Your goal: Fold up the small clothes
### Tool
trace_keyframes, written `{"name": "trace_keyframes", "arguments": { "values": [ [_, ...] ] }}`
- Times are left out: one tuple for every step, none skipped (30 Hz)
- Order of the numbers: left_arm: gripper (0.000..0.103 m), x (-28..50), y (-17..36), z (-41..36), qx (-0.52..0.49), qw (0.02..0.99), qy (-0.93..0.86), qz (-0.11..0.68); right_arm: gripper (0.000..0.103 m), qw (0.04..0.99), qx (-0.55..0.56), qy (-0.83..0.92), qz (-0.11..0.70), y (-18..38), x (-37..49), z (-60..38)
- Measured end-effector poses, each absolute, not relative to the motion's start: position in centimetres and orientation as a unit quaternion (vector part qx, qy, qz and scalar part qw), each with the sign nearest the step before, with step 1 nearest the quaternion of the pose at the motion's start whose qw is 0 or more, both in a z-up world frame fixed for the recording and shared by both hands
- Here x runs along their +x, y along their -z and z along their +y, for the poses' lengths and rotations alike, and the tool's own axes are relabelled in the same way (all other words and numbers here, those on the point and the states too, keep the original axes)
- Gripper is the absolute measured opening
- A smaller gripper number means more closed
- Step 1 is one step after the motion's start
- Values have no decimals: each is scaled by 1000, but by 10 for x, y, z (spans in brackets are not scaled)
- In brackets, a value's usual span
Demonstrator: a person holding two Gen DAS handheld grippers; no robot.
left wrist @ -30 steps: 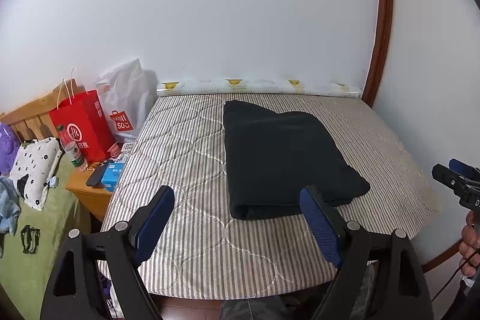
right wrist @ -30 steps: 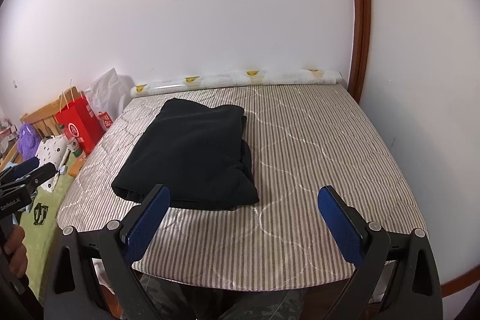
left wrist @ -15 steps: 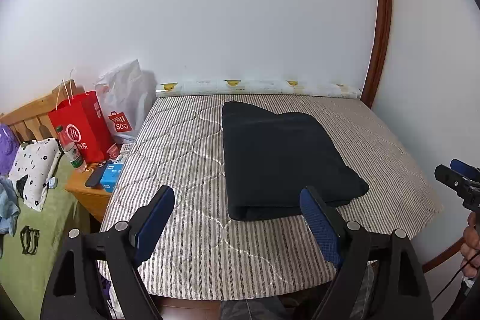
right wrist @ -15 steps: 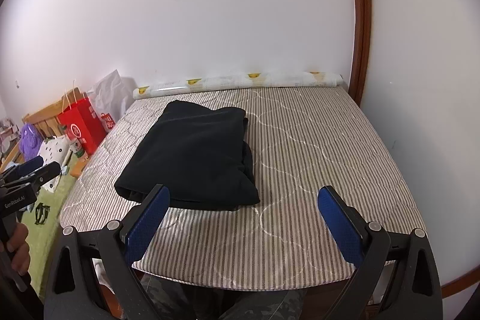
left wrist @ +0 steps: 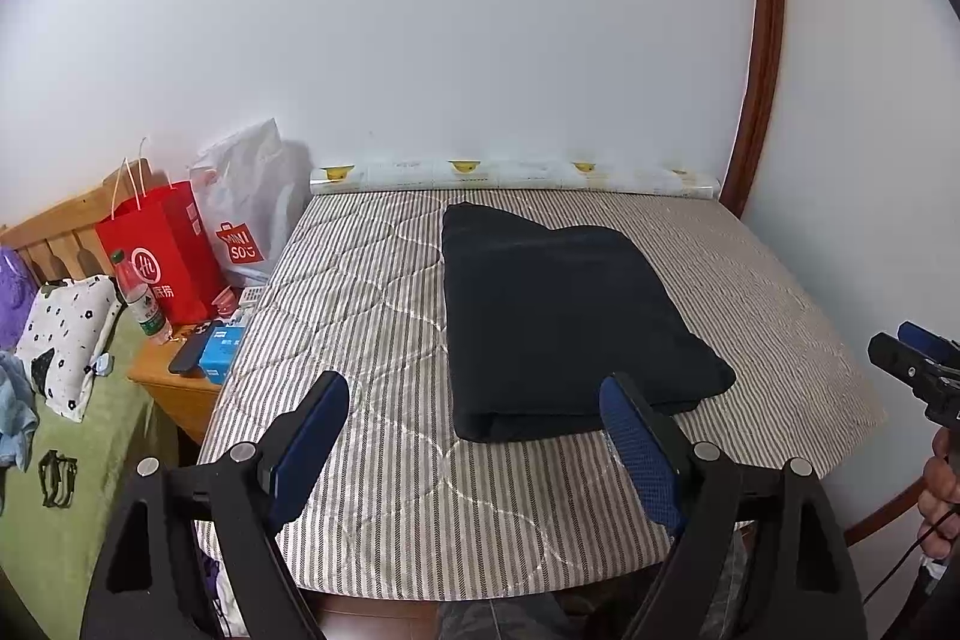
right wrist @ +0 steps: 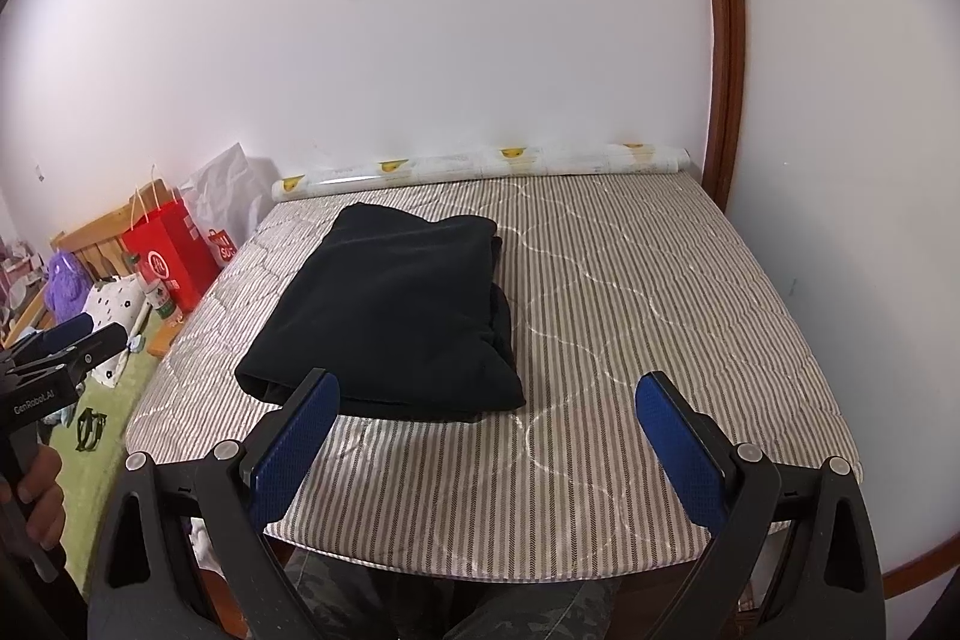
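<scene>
Your left gripper [left wrist: 474, 436] and right gripper [right wrist: 489, 427] both hang above the near edge of the striped mattress [right wrist: 660, 292], fingers spread wide and holding nothing. The folded black garment [left wrist: 558, 316] lies flat on the mattress, just beyond your left gripper's fingers, apart from both. A red paper bag [left wrist: 162, 244] stands on the nightstand [left wrist: 174, 388] beside the bed.

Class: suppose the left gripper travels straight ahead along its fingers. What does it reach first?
Probably the black garment: the open left gripper points over the striped mattress at its near folded edge. Depth is uncertain; it might touch the mattress first.
</scene>
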State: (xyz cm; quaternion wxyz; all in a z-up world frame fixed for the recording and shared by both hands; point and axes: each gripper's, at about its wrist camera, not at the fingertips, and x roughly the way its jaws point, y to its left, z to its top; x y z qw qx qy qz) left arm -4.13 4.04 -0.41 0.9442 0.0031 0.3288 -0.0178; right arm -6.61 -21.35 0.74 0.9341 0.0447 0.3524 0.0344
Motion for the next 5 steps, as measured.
{"name": "trace_keyframes", "arguments": {
  "values": [
    [85, -42, 4, 41, 2, 944, 18, 329, 98, 934, 44, -35, 352, -7, -67, -213],
    [85, -42, 3, 42, 2, 944, 18, 329, 98, 934, 43, -37, 352, -7, -66, -213],
    [85, -42, 3, 43, 1, 944, 16, 329, 98, 934, 43, -39, 351, -7, -66, -213],
    [85, -42, 3, 43, 1, 944, 14, 329, 98, 934, 43, -42, 351, -7, -66, -213],
    [85, -42, 2, 45, 1, 945, 13, 328, 98, 934, 43, -44, 351, -8, -66, -212]
  ]
}}
